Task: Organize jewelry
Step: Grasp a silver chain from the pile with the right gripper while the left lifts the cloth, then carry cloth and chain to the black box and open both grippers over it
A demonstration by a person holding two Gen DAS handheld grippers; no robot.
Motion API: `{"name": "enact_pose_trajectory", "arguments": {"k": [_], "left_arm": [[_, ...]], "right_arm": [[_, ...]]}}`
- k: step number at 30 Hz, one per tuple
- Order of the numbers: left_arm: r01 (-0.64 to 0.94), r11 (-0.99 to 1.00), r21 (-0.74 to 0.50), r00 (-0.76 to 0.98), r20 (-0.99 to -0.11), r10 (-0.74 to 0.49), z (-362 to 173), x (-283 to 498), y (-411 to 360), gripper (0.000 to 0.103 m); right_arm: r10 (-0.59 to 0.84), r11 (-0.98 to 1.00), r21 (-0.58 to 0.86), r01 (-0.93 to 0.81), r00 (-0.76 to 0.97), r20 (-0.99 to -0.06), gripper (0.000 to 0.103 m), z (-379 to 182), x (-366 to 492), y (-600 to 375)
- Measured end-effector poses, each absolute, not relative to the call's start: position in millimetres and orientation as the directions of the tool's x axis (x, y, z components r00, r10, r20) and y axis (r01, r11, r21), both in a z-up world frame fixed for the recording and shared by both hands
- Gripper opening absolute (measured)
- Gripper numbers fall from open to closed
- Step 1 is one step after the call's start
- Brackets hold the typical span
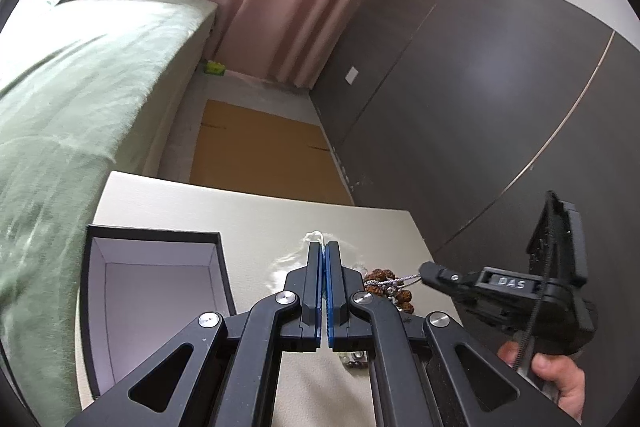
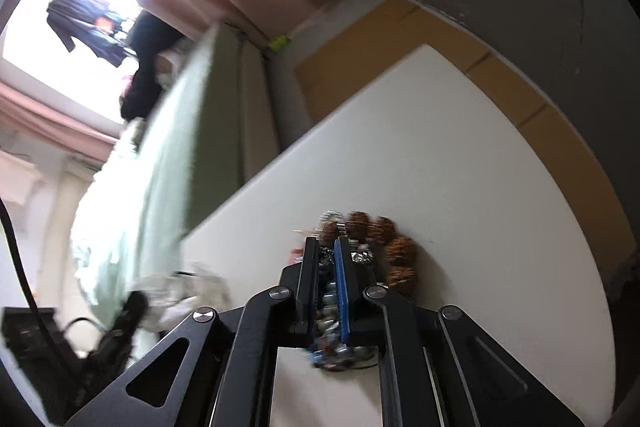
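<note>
Left wrist view: our left gripper (image 1: 323, 251) has its jaws pressed together on nothing beside the black box (image 1: 156, 291). Our right gripper's (image 2: 329, 247) jaws pinch beaded jewelry (image 2: 396, 251) on the surface (image 2: 460, 167).

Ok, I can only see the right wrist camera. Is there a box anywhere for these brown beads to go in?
Observer: Yes. The left wrist view shows an open black box on the table, to the left of the left tongs.
Child: Is there stuff in it?
Observer: The part of its white inside that shows is bare. The near end is hidden.
Child: What are the left tongs doing?
Observer: They are shut, with something pale and crumpled at their tips. I cannot tell what it is.
</note>
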State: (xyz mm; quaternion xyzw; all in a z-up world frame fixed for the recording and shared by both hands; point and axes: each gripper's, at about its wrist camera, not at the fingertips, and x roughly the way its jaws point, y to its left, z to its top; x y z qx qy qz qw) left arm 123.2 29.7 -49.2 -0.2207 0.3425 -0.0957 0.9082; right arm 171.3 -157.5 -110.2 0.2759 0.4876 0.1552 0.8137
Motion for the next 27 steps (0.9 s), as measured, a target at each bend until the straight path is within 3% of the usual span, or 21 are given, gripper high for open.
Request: {"name": "enact_pose_trajectory", "arguments": {"k": [16, 27], "left_arm": [[-0.025, 0.843, -0.537, 0.817, -0.497, -0.292, -19, 93, 86, 0.000], [-0.064, 0.815, -0.576, 0.871, -0.431, -0.236, -2, 82, 140, 0.000]], "right_arm": [[0.619, 0.722, 0.665, -0.190, 0.606, -0.499, 0.009, -9, 125, -131], [0.560, 0.788, 0.524, -0.323, 0.730, -0.393, 0.009, 120, 103, -105]]}}
